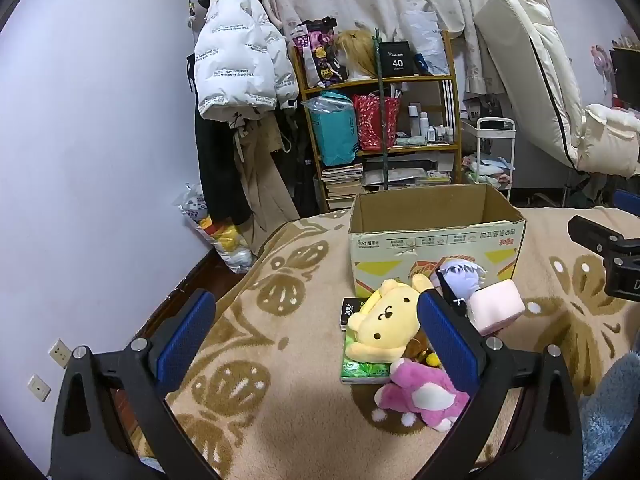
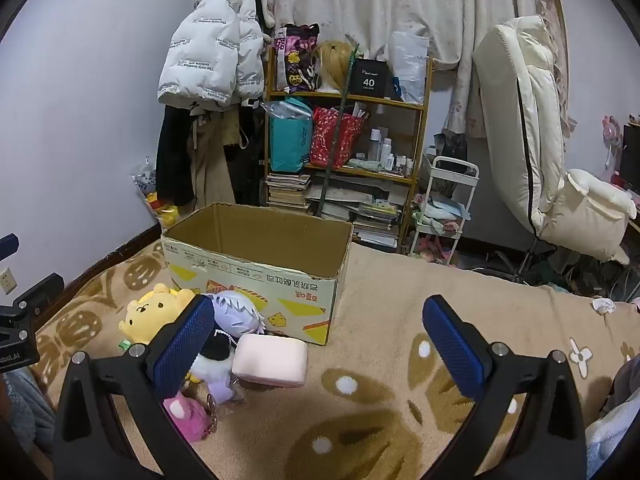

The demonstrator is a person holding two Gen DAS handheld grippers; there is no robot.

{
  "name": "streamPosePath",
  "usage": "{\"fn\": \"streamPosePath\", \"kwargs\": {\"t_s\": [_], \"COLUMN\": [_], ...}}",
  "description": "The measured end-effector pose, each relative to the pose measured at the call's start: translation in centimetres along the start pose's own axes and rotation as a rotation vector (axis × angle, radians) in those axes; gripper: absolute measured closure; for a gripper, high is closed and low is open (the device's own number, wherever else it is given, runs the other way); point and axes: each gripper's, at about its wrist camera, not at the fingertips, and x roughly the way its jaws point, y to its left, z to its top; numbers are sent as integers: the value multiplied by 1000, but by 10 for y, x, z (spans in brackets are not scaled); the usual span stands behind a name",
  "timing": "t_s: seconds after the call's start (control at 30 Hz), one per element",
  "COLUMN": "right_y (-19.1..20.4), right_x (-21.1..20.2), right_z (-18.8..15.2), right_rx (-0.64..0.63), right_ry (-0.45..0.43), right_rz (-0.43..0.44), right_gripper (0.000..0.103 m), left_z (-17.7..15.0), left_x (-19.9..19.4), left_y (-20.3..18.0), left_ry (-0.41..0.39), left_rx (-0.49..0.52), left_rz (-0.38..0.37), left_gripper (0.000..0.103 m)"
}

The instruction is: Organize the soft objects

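Blanket (image 1: 280,340) tan w/ brown butterfly motifs & white dots. Cardboard box (image 1: 436,240) brown inside, cream outside w/ yellow, red print. Plush bear (image 1: 384,320) yellow; plush toy (image 1: 420,396) pink & white; doll (image 2: 236,314) w/ pale lilac hair; cushion block (image 2: 270,364) light pink. Gripper pads (image 1: 184,336) blue.

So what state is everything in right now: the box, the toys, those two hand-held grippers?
Cardboard box: upright, open-topped, no toys visible inside.
Yellow plush: lying on the green packet, outside the box.
Pink plush: lying on the blanket.
Pale-haired doll: leaning against the box.
Pink block: on the blanket.
Left hand-held gripper: open, empty.
Right hand-held gripper: open, empty.
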Motion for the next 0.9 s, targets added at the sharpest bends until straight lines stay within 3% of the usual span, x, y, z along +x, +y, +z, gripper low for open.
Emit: {"fn": "streamPosePath", "kwargs": {"t_s": [0.9], "right_y": [2], "right_x": [1], "right_z": [-1], "right_rx": [-6], "right_ry": [3], "right_rz": [0], "right_gripper": [0], "left_z": [0], "left_x": [0], "left_y": [-2], "left_ry": [-5], "left_rx": [3], "left_rz": [3], "left_gripper": [3]}}
